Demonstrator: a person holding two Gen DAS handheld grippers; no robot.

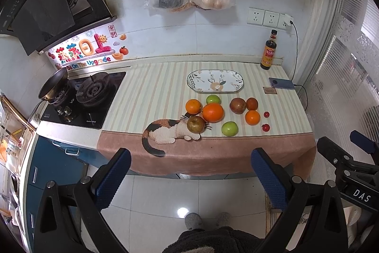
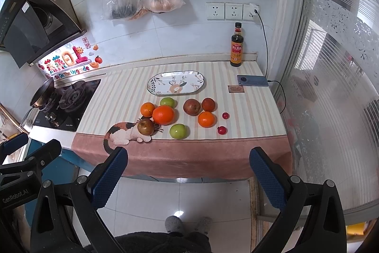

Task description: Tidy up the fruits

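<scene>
Facing the bench [image 1: 208,155] from a standing position, both tongs hang out over the floor, well short of its front edge, so every fruit lies ahead and beyond them. The left tongs [image 1: 190,177] and the right tongs [image 2: 187,176] are each spread wide with nothing between their blue pads. The fruits sit loose on the striped cloth, just in front of the oval plate [image 2: 176,83], whose long axis runs side to side and which holds nothing yet. The brownish apple [image 1: 196,124] on the printed cat lies nearest the left tongs; the green apple [image 2: 178,131] and the two small red fruits [image 2: 222,130] lie nearer the right. Behind them sit the large orange [image 1: 212,112], two smaller oranges, another green apple and two dark reddish fruits, all round, smooth and whole. I judge no fruit has been moved onto the plate.
</scene>
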